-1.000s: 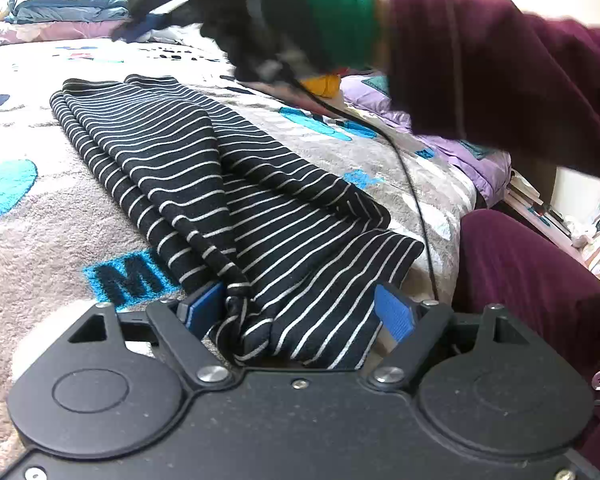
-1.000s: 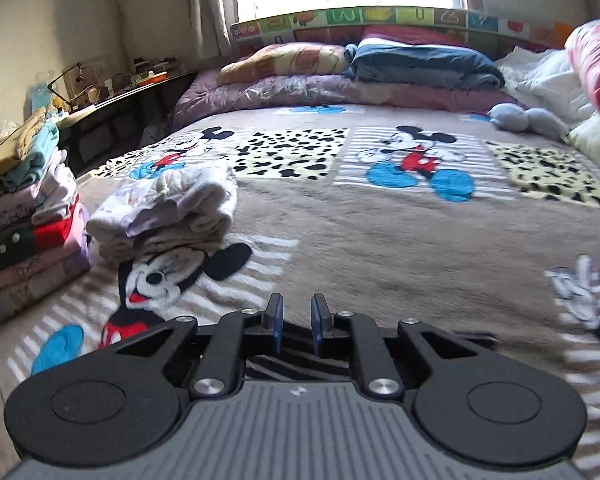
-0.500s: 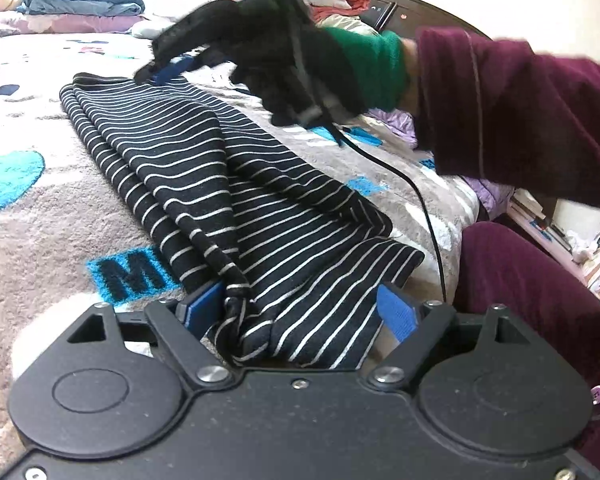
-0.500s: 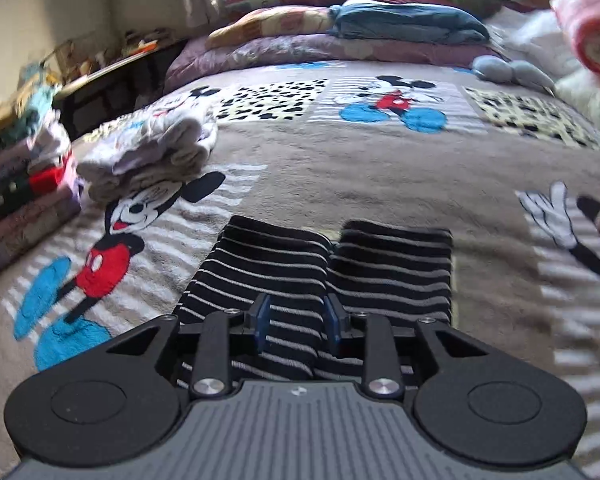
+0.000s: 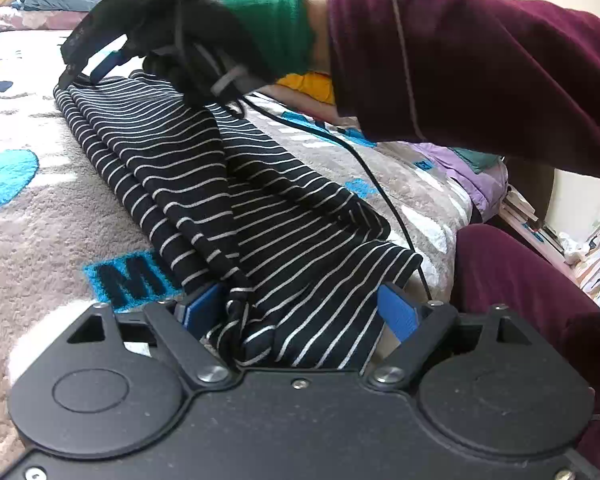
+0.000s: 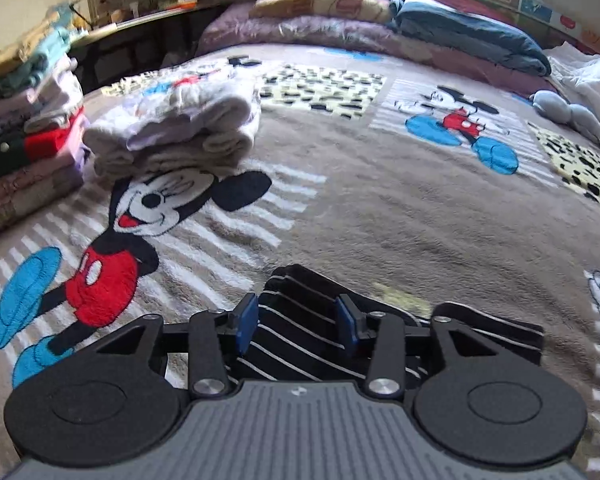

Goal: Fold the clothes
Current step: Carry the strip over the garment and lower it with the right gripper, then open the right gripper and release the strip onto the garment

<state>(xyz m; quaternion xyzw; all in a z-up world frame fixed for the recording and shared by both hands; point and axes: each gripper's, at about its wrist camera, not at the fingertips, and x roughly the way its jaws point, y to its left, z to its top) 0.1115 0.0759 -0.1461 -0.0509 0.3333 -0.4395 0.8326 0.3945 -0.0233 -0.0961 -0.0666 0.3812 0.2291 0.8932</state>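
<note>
A black garment with thin white stripes (image 5: 220, 184) lies folded into a long strip on the cartoon-print blanket (image 5: 40, 220). Its near end sits between the blue pads of my left gripper (image 5: 300, 312), whose jaws stand wide and do not squeeze it. At the strip's far end a gloved hand with a green cuff and maroon sleeve (image 5: 480, 68) holds my right gripper (image 5: 96, 66) low over the cloth. In the right wrist view that gripper (image 6: 298, 324) is opening, with the garment's end (image 6: 300, 344) between its pads (image 6: 247, 322), unpressed.
A folded white stack (image 6: 180, 132) lies ahead to the left, with a taller pile of folded clothes (image 6: 24, 136) at the bed's left edge. Pillows (image 6: 460, 28) and a grey-blue plush toy (image 6: 568, 112) lie at the head. A maroon-clad leg (image 5: 520, 280) and a black cable (image 5: 380, 184) are at right.
My right gripper has come down and forward onto the garment's far end, and its jaws have widened from nearly shut. The left gripper has stayed put.
</note>
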